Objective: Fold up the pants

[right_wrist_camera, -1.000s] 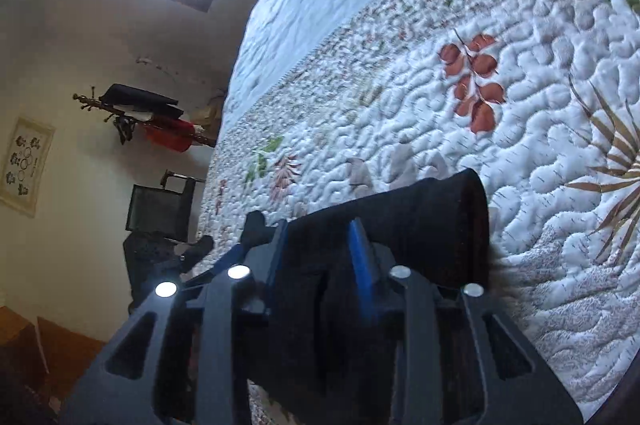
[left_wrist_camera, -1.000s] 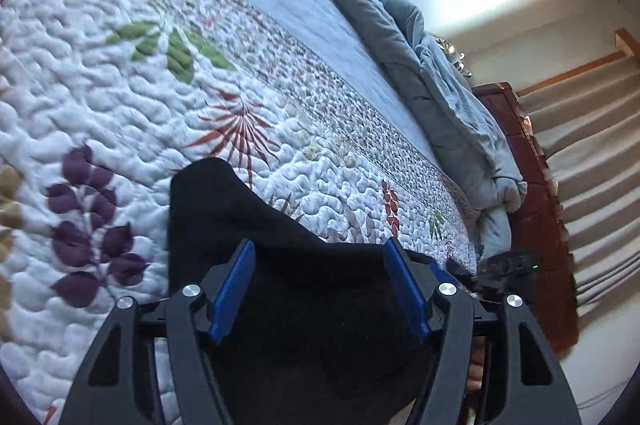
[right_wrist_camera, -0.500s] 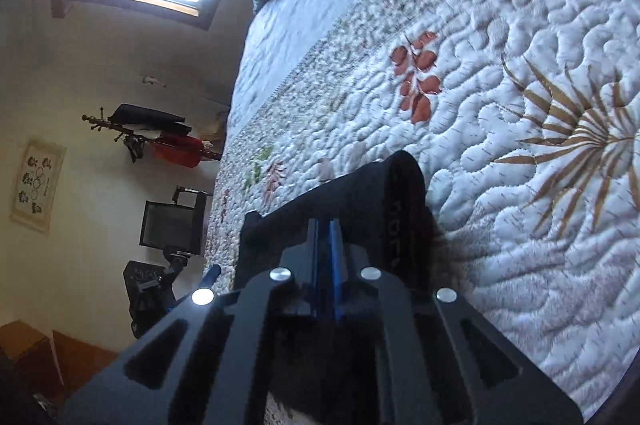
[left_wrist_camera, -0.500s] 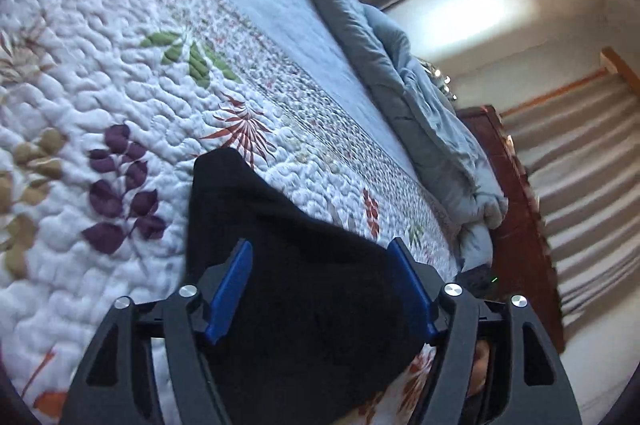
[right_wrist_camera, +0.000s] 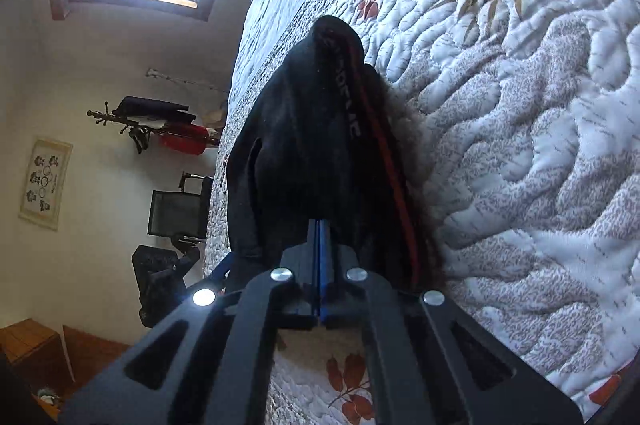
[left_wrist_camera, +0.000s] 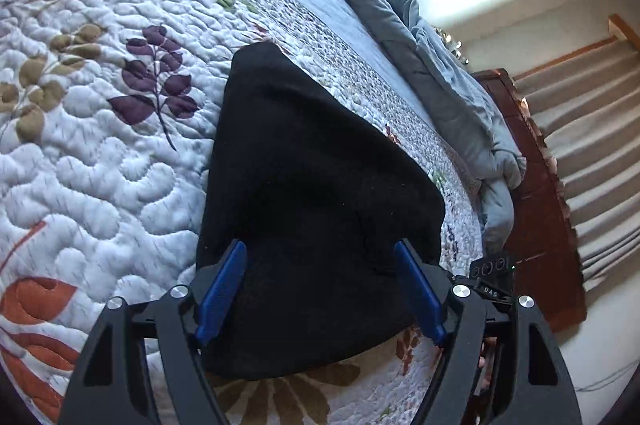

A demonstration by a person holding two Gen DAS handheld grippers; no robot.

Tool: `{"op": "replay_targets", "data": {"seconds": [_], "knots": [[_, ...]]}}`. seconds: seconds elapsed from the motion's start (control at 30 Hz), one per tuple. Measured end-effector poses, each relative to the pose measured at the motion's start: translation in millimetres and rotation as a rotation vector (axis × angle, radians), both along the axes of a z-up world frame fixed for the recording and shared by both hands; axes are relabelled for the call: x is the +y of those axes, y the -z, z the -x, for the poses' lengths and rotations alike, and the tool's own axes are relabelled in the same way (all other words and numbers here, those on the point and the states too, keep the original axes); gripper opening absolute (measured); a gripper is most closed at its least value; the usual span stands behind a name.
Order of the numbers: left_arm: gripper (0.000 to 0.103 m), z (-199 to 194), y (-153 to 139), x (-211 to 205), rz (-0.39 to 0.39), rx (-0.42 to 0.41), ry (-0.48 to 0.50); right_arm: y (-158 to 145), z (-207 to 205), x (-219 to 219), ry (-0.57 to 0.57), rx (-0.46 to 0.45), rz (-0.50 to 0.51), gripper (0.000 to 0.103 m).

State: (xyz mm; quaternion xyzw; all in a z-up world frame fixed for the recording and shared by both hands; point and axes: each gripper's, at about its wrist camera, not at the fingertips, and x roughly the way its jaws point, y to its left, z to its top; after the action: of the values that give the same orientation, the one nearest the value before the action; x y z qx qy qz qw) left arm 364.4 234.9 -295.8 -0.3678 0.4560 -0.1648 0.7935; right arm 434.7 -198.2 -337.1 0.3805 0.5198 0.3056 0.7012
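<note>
Left gripper (left_wrist_camera: 320, 289): jaws opening, blue pads clear of cloth, black pants (left_wrist_camera: 316, 209) lying between and beyond the fingertips. Right gripper (right_wrist_camera: 320, 237): clenched flat, fabric bunched just past the tips, grip unconfirmed. Pants folded on quilted bedspread (left_wrist_camera: 100, 153), long axis running ahead of both grippers.

A bed (left_wrist_camera: 360, 9) is covered by a white quilt (left_wrist_camera: 100, 177) stitched in wavy ridges and printed with purple, olive, green and orange leaves. Black pants (left_wrist_camera: 312, 185), folded into a thick bundle, are laid directly on the quilt near its edge. A plain blue-grey band of the cover is seen beyond the printed part, and a rumpled grey-blue blanket (left_wrist_camera: 448, 73) is heaped along the bed's far side.
</note>
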Motion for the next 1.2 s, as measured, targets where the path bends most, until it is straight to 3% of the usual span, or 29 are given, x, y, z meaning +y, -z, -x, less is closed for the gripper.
{"op": "replay_targets", "data": {"seconds": [0.13,0.2,0.27,0.43,0.5,0.53,0.67,0.8,0.97,1.07,1.2], "knots": [[0.077,16,-13,15,-0.006,0.021,-0.047,-10,6,-23,0.091,0.022,0.027,0.001],[0.08,33,-20,24,-0.029,0.045,-0.071,-24,22,-41,0.145,0.019,0.067,0.019],[0.083,56,-27,31,-0.056,0.053,-0.085,-49,44,-53,0.169,-0.02,0.09,0.028],[0.093,137,-66,37,-0.139,0.004,-0.151,-115,118,-64,0.244,-0.127,0.197,0.081],[0.095,167,-84,33,-0.186,-0.007,-0.174,-138,154,-62,0.264,-0.158,0.243,0.088],[0.099,182,-93,31,-0.205,-0.016,-0.179,-147,167,-59,0.262,-0.17,0.253,0.09],[0.099,238,-134,15,-0.337,-0.051,-0.207,-181,232,-53,0.273,-0.219,0.318,0.093],[0.099,292,-185,-15,-0.542,-0.102,-0.221,-214,288,-46,0.312,-0.242,0.403,0.098],[0.099,344,-237,-57,-0.732,-0.188,-0.206,-254,350,-32,0.361,-0.285,0.516,0.1],[0.099,376,-264,-83,-0.791,-0.237,-0.208,-282,387,-19,0.336,-0.374,0.571,0.1],[0.099,406,-287,-103,-0.81,-0.26,-0.204,-321,432,3,0.287,-0.535,0.676,0.1]]}}
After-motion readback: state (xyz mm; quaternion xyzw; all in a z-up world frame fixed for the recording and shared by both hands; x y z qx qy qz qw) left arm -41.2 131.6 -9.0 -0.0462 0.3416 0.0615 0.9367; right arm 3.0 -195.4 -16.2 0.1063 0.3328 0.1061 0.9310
